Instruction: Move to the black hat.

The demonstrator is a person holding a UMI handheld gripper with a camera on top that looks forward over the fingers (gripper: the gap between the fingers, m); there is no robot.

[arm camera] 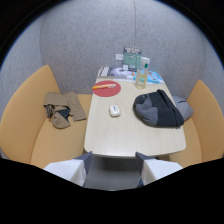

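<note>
A black knit hat with a grey lining lies on the right side of a pale table, partly hanging over its right edge. My gripper is held back from the near end of the table, above its edge. The fingers are open with a wide gap and nothing between them. The hat is beyond the fingers, ahead and to the right of the right one.
On the table are a small white object, a red round plate with an orange item, a bottle, a sign holder and leaflets. Orange benches flank the table. A brown garment lies on the left bench.
</note>
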